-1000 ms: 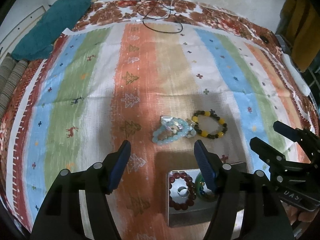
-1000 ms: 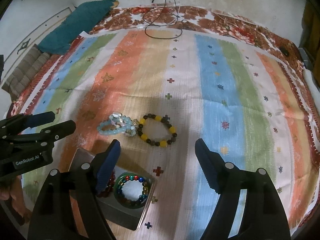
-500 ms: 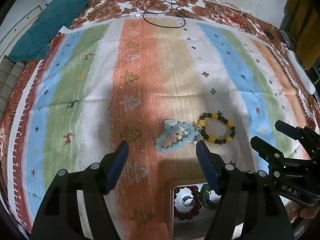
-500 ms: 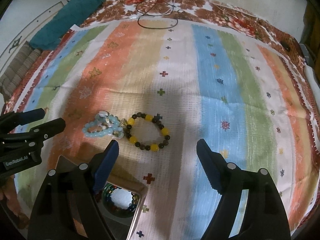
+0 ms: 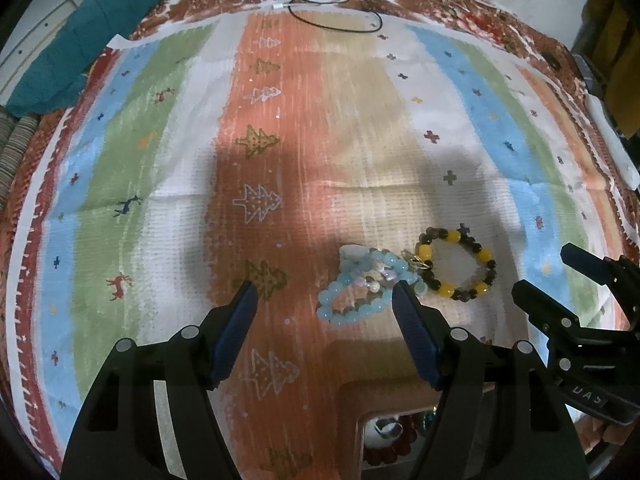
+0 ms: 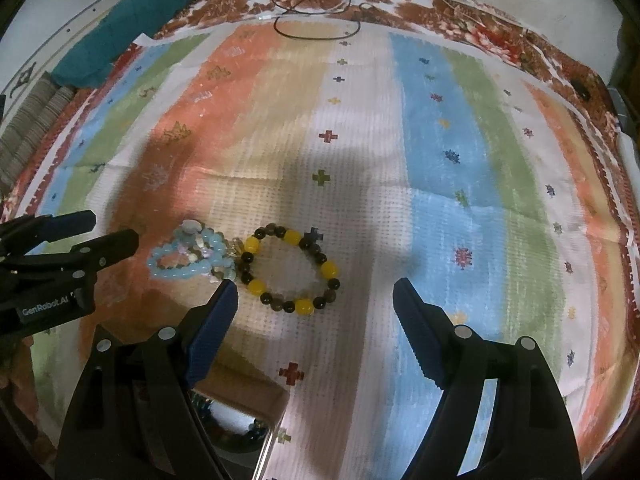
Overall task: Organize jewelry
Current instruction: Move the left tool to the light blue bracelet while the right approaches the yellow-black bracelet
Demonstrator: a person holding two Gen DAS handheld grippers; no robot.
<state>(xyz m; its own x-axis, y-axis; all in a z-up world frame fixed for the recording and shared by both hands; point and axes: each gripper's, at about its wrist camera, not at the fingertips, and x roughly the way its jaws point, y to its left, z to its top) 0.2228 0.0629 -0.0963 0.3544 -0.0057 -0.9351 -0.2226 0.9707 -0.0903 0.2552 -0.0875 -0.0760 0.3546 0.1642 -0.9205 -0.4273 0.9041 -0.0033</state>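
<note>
A light blue bead bracelet [image 5: 362, 292] [image 6: 188, 254] with pale charms lies on the striped cloth, touching a yellow and dark bead bracelet [image 5: 456, 266] [image 6: 292, 270] to its right. My left gripper [image 5: 324, 300] hangs open over the blue bracelet, which lies just ahead of its right finger. Over the yellow bracelet my right gripper [image 6: 314, 296] stands open, with nothing between its pads. A metal tray [image 5: 352, 404] [image 6: 256, 408] at the near edge holds a red bead bracelet [image 5: 384, 452], a ring and a multicoloured bracelet, mostly hidden by the fingers.
The striped cloth [image 5: 280, 140] covers a wide surface with a brown floral border. A black cable [image 5: 332, 12] loops at the far edge. A teal cloth [image 5: 88, 36] lies at the far left.
Both grippers have moved forward and lower toward the two bracelets. The tray has slid toward the bottom edge of both views and the bracelets look larger.
</note>
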